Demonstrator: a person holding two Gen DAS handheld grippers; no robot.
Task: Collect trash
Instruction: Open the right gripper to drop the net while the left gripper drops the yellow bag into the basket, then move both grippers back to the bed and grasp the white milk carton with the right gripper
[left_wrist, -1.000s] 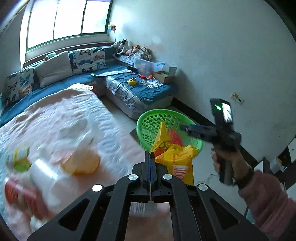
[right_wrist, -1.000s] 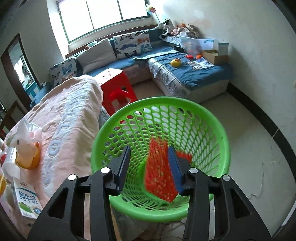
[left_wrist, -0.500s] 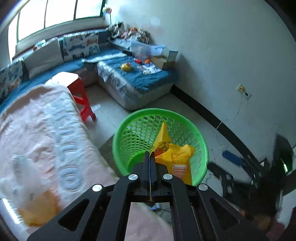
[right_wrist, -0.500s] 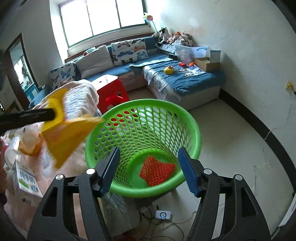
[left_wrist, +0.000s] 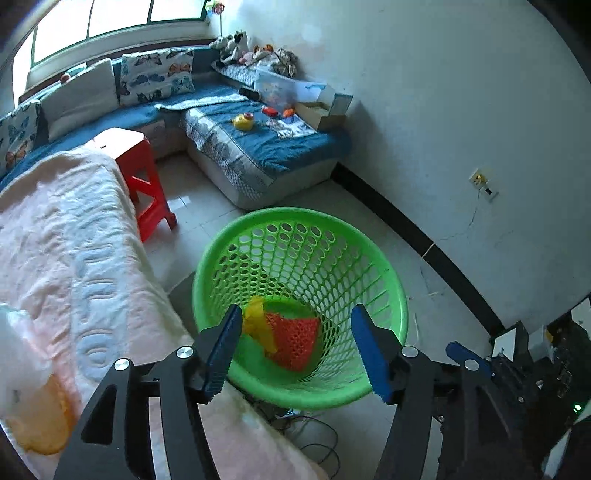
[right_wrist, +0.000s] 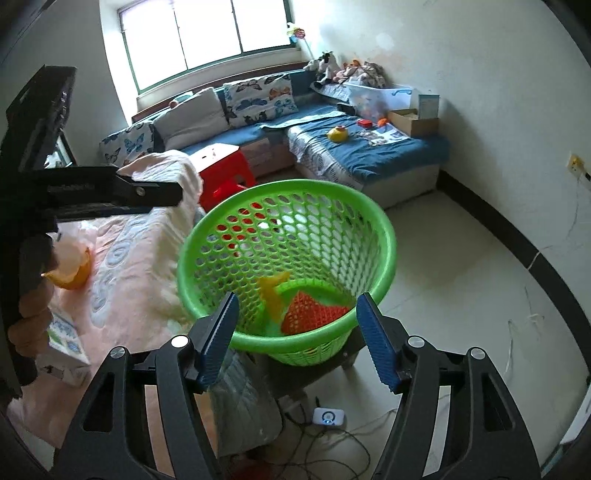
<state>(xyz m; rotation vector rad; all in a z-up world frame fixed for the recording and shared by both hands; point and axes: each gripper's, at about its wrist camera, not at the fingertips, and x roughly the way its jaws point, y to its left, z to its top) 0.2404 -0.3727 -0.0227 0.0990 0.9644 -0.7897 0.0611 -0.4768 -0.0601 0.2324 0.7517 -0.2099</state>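
A green plastic basket (left_wrist: 391, 291) (right_wrist: 384, 236) stands beside the bed. Inside lie a yellow wrapper (left_wrist: 260, 323) (right_wrist: 273, 295) and an orange-red mesh piece (left_wrist: 295, 341) (right_wrist: 314, 314). My left gripper (left_wrist: 297, 347) is open and empty above the basket's near rim. My right gripper (right_wrist: 299, 332) is open and empty, in front of the basket. The left gripper also shows from the side in the right wrist view (right_wrist: 162, 194), over the bed. More trash lies on the bed: an orange cup (right_wrist: 75, 269) (left_wrist: 40, 424) with white wrapping and a milk carton (right_wrist: 66, 339).
The pink bedspread (left_wrist: 74, 266) fills the left. A red stool (left_wrist: 142, 173) stands between bed and blue corner sofa (left_wrist: 258, 147) with toys and boxes. Cables and a small white device (right_wrist: 328, 417) lie on the floor under the basket's stand. A wall is on the right.
My left gripper carried the yellow wrapper over the basket, opened, and the wrapper now lies inside. My right gripper opened, dropped the mesh piece and drew back from the basket.
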